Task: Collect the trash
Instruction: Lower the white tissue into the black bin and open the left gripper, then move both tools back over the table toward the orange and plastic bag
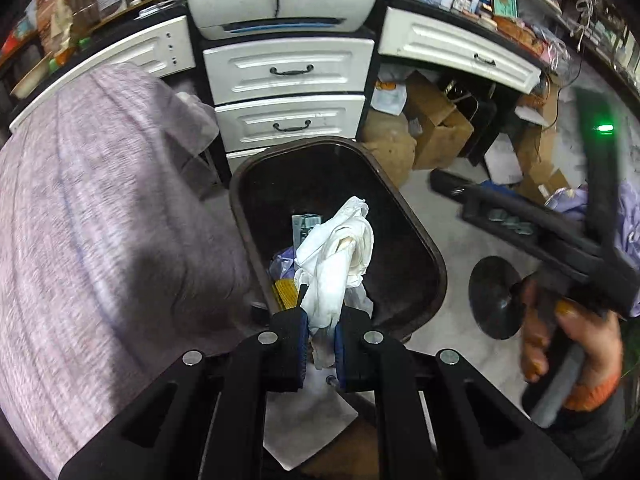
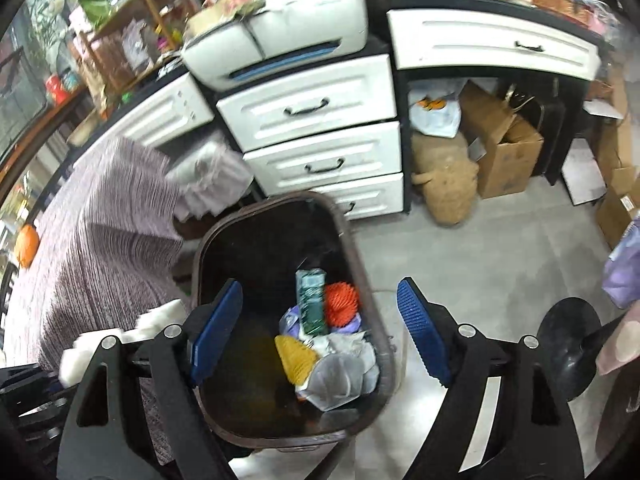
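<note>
While the left claw (image 1: pixel 320 344) pinches a crumpled white tissue wad (image 1: pixel 340 256) above the dark brown plastic bin (image 1: pixel 424 248), it seems poised to drop it in. Over that bin, among whose trash lies an orange spiky ball (image 2: pixel 341 305), the right claw (image 2: pixel 320 332) is spread wide and empty, probably free for another pick.

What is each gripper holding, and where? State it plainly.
The left gripper pinches the crumpled white paper by its lower end, above the trash bin. The right gripper is open and holds nothing.
</note>
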